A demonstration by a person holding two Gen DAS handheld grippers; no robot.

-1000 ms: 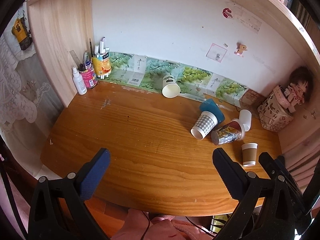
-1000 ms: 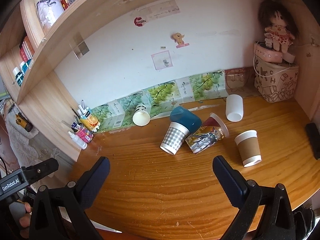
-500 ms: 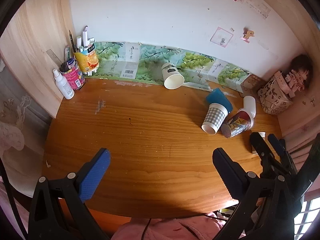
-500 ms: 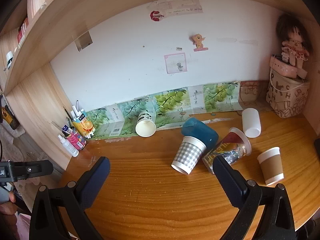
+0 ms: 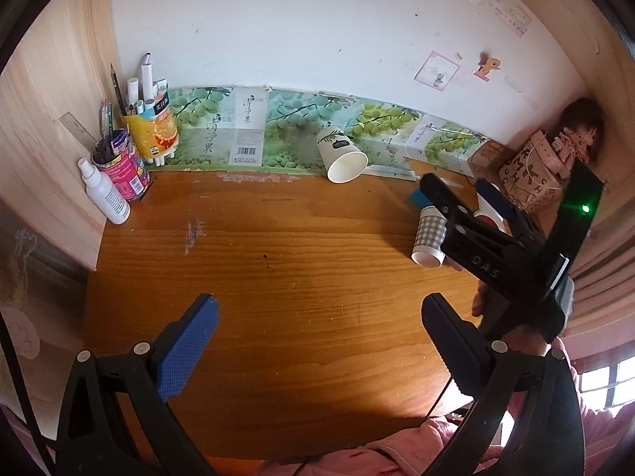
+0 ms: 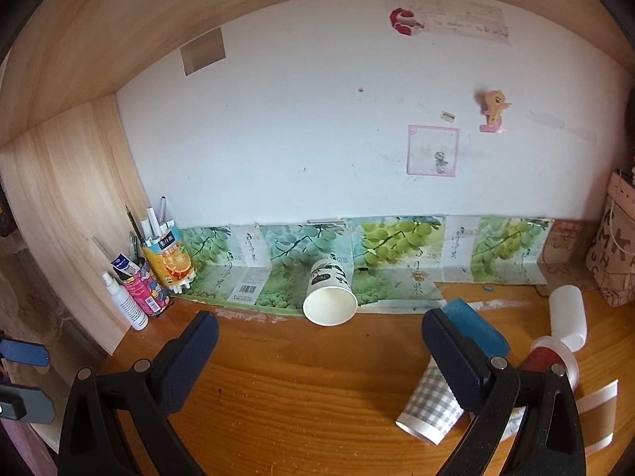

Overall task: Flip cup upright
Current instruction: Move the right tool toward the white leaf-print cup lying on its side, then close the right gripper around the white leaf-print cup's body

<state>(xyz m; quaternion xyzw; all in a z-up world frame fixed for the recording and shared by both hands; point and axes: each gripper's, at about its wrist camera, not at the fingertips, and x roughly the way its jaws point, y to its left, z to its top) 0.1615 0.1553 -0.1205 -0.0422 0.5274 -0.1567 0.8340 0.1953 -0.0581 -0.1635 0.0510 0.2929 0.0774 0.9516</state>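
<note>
I have swung my right gripper (image 6: 317,361), jaws wide open and empty, forward toward the tipped white leaf-print cup (image 6: 330,296) lying at twelve o'clock against the backsplash, while my left gripper (image 5: 317,341) hangs open, so grasping comes next.

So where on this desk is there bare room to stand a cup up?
The wide bare wood of the desk between the spray bottle on the left and the checked cup is free. The right end is crowded: checked cup, blue cup, white cup and brown-sleeved cup cluster there.
</note>
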